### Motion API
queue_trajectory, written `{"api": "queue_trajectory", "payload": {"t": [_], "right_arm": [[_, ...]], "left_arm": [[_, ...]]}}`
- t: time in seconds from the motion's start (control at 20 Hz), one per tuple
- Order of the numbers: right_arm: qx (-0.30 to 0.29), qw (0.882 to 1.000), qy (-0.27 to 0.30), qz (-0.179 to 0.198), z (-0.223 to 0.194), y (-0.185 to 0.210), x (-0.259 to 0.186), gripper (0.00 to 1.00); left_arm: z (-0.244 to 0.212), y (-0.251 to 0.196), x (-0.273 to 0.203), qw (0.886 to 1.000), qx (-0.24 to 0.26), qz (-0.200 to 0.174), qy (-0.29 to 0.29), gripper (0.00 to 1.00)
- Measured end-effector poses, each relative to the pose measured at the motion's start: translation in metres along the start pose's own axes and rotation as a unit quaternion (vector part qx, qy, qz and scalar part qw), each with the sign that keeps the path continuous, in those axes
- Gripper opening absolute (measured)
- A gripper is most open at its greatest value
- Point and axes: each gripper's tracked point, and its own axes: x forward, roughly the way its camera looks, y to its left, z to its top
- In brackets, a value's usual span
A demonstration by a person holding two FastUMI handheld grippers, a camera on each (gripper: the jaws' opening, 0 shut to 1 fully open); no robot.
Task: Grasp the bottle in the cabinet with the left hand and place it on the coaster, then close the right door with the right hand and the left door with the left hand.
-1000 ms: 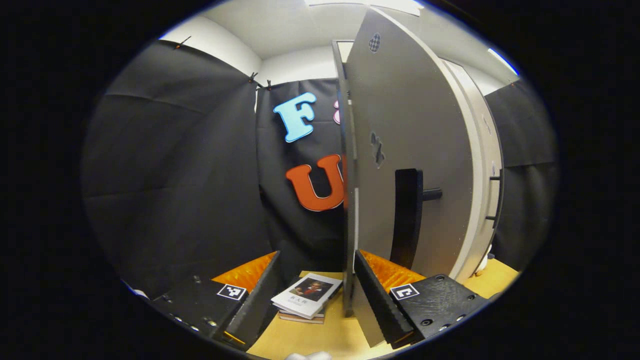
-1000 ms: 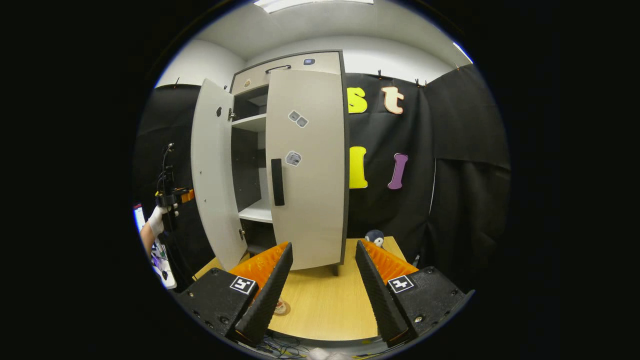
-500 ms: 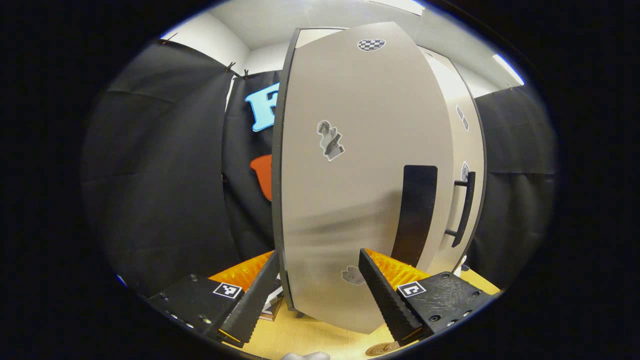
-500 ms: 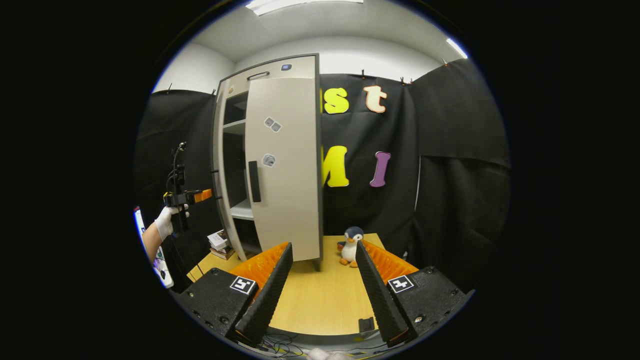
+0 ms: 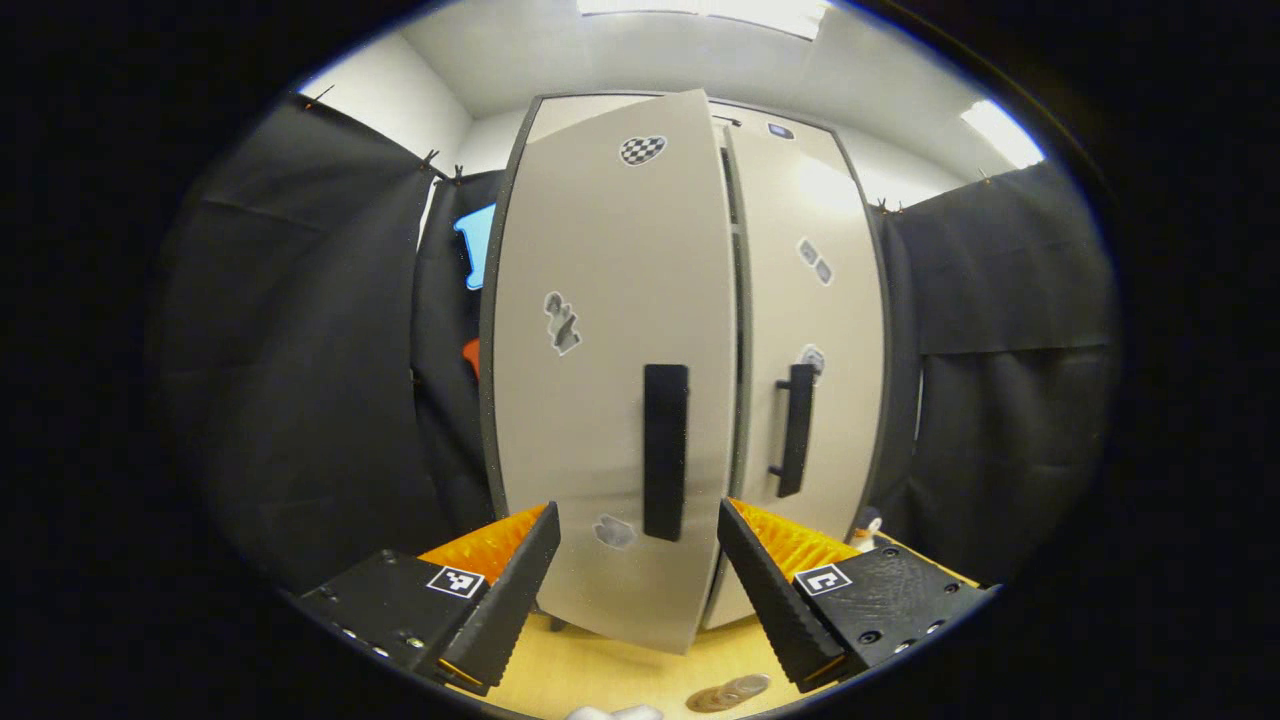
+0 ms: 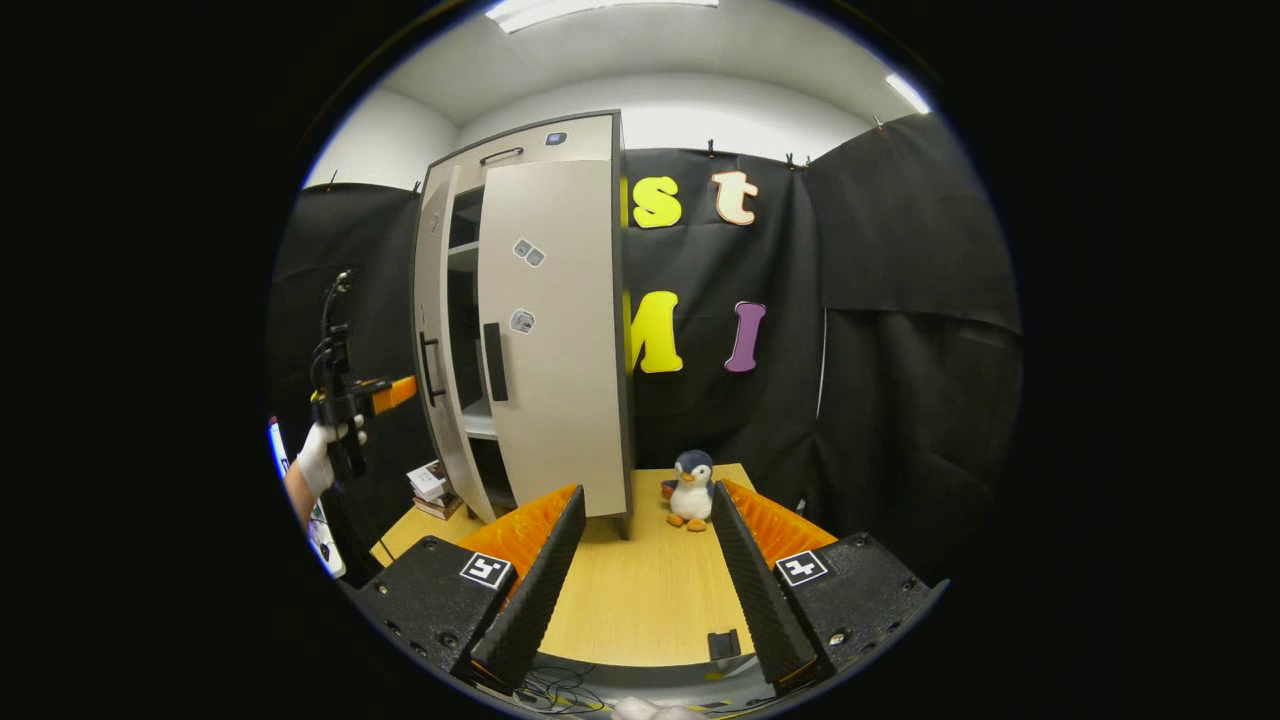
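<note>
The grey cabinet [image 5: 690, 330] faces me in the left gripper view. Its left door [image 5: 610, 380] stands slightly ajar, with its black handle [image 5: 665, 450] straight ahead. The right door [image 5: 810, 350] lies flush. My left gripper [image 5: 635, 590] is open, close in front of the left door's lower part, with nothing between its fingers. In the right gripper view a gloved hand holds the left gripper [image 6: 350, 400] just left of the ajar left door [image 6: 435, 340]. My right gripper [image 6: 640, 580] is open above the wooden table [image 6: 640, 600], well back from the cabinet [image 6: 540, 330].
A toy penguin [image 6: 690, 490] stands on the table to the right of the cabinet. Books [image 6: 430, 485] lie to its left. A small round thing [image 5: 727, 692] sits on the table below my left gripper, too blurred to identify. Black cloth walls surround the booth.
The left door has swung from wide open to almost shut, and my left gripper has come round to face its front. My right gripper has turned rightward, bringing the penguin into view.
</note>
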Motion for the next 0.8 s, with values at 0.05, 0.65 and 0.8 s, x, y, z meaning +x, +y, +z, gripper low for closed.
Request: {"api": "queue_trajectory", "payload": {"t": [0.05, 0.65, 0.8], "right_arm": [[-0.002, 1.000, -0.003, 0.000, 0.002, 0.002, 0.001, 0.78], [0.011, 0.998, -0.059, 0.003, 0.019, 0.062, 0.019, 0.78], [0.007, 0.998, -0.065, 0.011, 0.018, 0.080, 0.024, 0.78]], "left_arm": [[-0.003, -0.009, -0.012, 1.000, 0.002, -0.005, 0.001, 0.96], [0.007, -0.028, -0.121, 0.999, 0.017, -0.025, -0.025, 0.95], [0.005, -0.003, -0.135, 0.999, 0.023, 0.001, -0.031, 0.96]]}}
